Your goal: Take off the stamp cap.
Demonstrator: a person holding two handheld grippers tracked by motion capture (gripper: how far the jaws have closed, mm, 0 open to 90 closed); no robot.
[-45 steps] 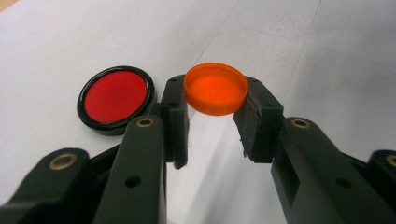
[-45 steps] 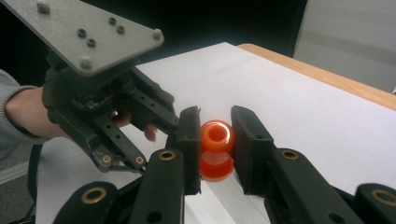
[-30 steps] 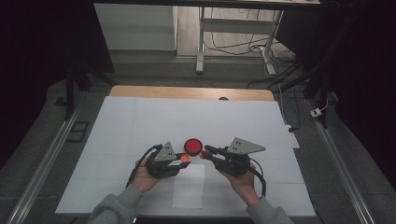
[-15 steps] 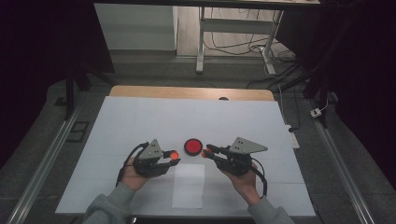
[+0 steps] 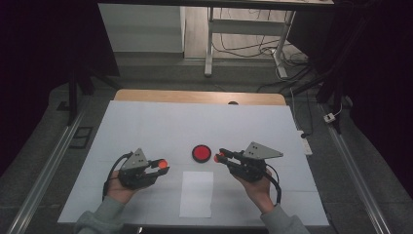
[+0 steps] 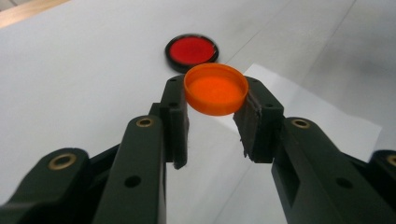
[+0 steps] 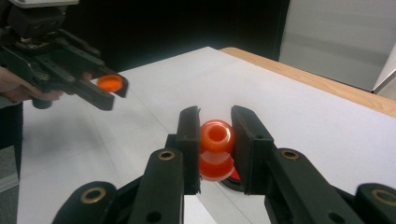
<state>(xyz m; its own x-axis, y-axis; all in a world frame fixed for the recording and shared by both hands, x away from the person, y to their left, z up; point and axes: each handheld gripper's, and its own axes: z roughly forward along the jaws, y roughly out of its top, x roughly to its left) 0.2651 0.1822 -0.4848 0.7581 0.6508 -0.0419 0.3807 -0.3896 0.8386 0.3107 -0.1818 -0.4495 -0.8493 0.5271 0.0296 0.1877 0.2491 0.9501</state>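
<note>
Left hand-held gripper (image 6: 212, 123) pinching small orange plastic cap (image 6: 215, 88) by its rim, near the table's (image 5: 146, 122) front edge; light, stiff, slippery. Right gripper (image 7: 215, 149) clamped on orange bottle neck (image 7: 216, 136).

No writing anywhere I can read: my orange cap (image 6: 215, 88), the red disc (image 6: 191, 50) past it, the white sheet (image 5: 197, 193), all unmarked.
</note>
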